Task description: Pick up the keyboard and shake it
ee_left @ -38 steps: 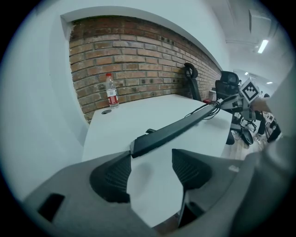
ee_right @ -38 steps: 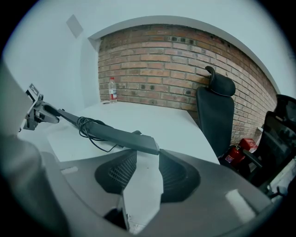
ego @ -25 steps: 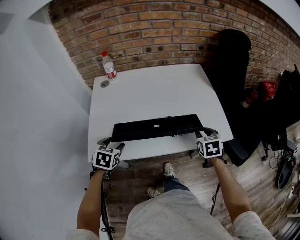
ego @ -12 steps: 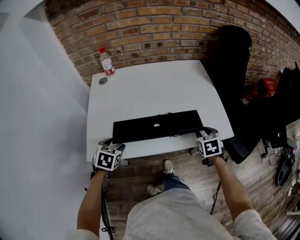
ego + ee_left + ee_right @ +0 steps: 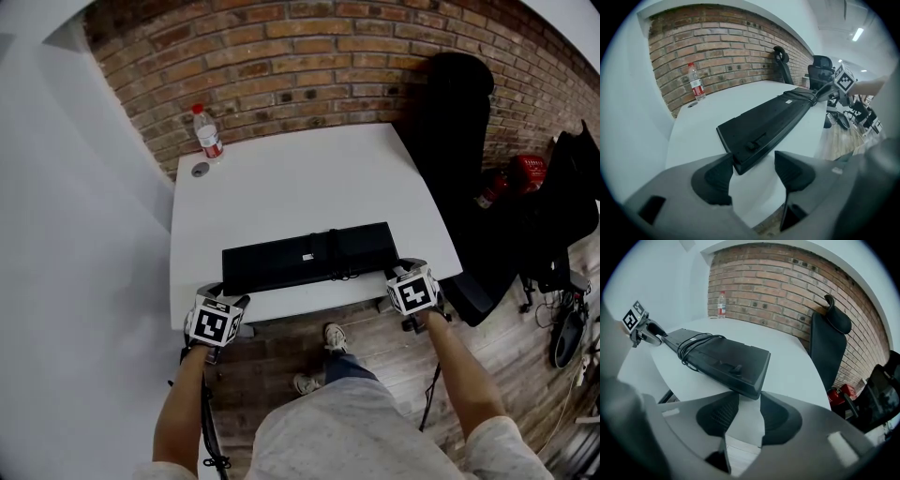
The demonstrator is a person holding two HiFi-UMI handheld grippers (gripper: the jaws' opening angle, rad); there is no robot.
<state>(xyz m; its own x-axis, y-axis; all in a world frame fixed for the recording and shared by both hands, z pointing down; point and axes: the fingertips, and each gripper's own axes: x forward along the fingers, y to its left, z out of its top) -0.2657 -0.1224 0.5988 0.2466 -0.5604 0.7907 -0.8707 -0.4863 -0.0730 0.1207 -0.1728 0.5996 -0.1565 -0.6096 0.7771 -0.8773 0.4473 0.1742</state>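
Bracketing keyboard (image 5: 272, 262) corners: left gripper (image 5: 752, 168) jaws apart, right gripper (image 5: 749, 404) jaws apart, neither clamped. Keyboard apparently resting on counter (image 5: 300, 178); grip, lift, shake pending.

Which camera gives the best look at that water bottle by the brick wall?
The left gripper view: the water bottle is largest there, red label clear. The head view shows it small on the table's far corner; the right gripper view, tiny and distant.

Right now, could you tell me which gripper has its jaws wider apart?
The left gripper: its jaws stand well apart, with a corner of the keyboard between them, while the jaws of the right gripper leave only a narrow gap.
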